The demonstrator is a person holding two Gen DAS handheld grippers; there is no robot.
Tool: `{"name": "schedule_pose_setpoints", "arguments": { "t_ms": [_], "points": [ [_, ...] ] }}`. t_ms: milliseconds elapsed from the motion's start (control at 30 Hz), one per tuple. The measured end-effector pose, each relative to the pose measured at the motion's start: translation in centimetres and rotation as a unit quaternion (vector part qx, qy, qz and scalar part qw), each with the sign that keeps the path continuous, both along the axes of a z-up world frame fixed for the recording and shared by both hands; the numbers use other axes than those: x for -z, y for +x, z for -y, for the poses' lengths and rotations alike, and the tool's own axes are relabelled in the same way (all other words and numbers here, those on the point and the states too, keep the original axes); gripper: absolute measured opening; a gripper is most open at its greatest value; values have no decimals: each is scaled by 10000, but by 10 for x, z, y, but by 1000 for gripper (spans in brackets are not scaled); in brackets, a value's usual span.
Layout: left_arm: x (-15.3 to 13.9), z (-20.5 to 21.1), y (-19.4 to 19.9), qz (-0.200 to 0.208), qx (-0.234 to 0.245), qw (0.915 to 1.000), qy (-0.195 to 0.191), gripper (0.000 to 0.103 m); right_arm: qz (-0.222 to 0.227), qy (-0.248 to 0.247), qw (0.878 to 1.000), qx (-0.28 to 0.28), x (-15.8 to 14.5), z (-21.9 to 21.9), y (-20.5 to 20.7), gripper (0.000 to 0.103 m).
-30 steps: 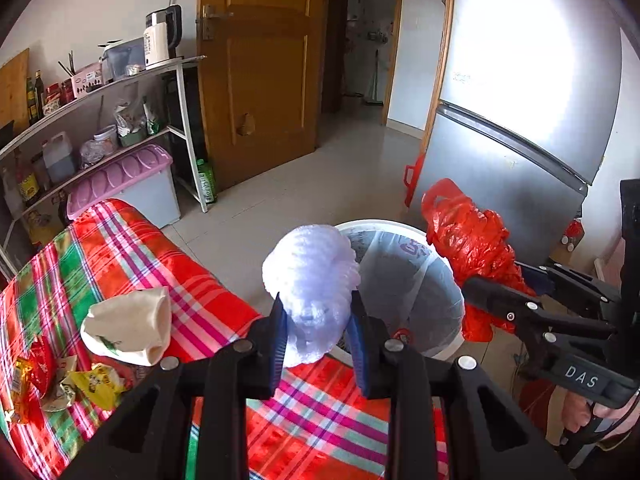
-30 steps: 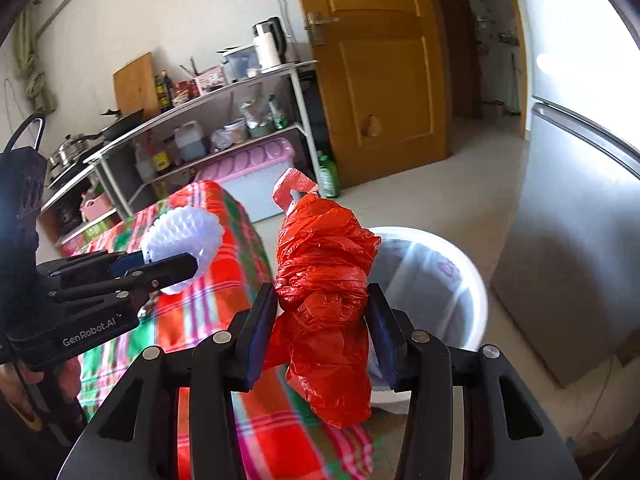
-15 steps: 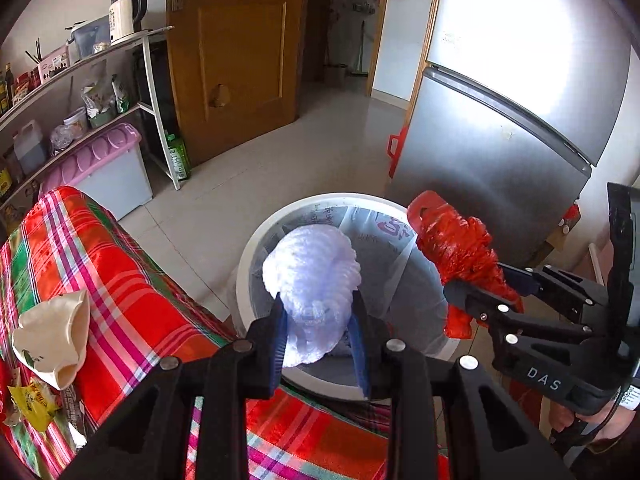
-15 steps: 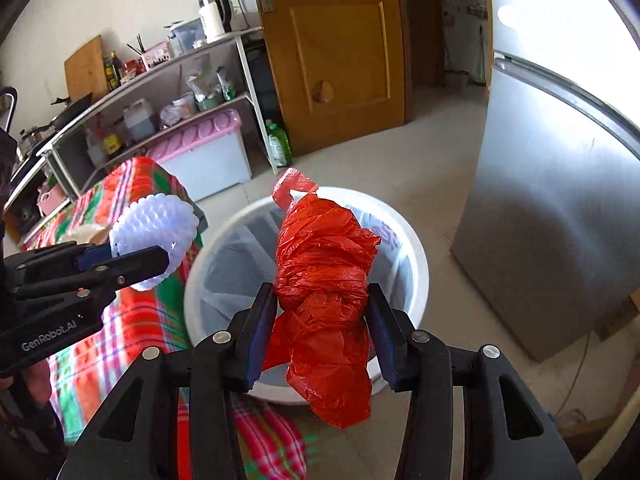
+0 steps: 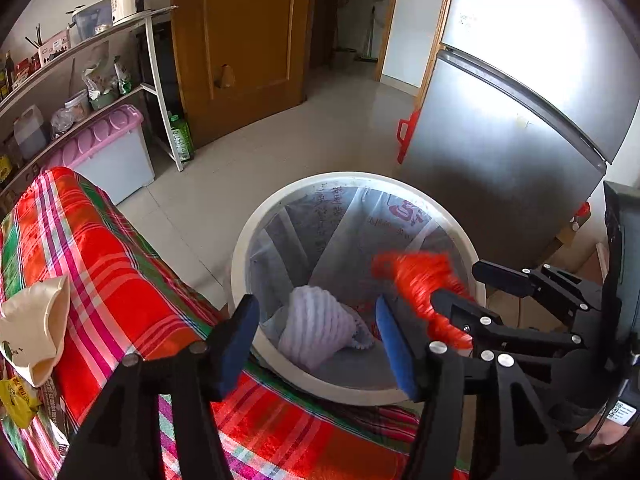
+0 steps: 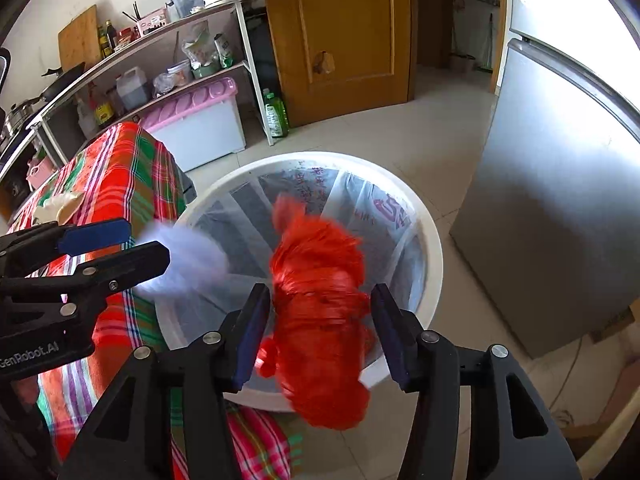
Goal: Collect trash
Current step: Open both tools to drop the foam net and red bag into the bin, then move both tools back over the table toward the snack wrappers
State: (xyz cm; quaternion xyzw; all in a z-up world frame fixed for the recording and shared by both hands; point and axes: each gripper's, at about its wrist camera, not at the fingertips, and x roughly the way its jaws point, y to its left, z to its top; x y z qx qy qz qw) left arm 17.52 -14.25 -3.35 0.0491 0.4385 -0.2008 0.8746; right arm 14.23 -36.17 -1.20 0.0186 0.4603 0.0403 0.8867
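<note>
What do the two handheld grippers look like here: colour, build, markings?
Both are matte black plastic with two angular fingers, silver screw heads at the joints and blue pads inside the fingertips. The left gripper carries white "GenRobot.AI" lettering on its side, seen from the right wrist view. The right gripper has a white QR-style label near its base. No sleeve is visible.

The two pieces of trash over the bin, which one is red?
The crumpled plastic bag between the right gripper's opening jaws is red. The other, the foam net dropping from the left gripper into the bin, is white.
</note>
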Motion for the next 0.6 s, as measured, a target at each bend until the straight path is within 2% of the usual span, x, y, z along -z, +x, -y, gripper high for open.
{"name": "schedule_pose_setpoints", "arguments": {
  "t_ms": [267, 600],
  "points": [
    [-4, -5, -3, 56, -34, 10000, -17, 66, 65, 22, 10000, 37, 1, 0, -4, 56],
    [-24, -28, -19, 282, -205, 9993, -149, 66, 306, 115, 9994, 62, -15, -4, -17, 56]
  ]
}}
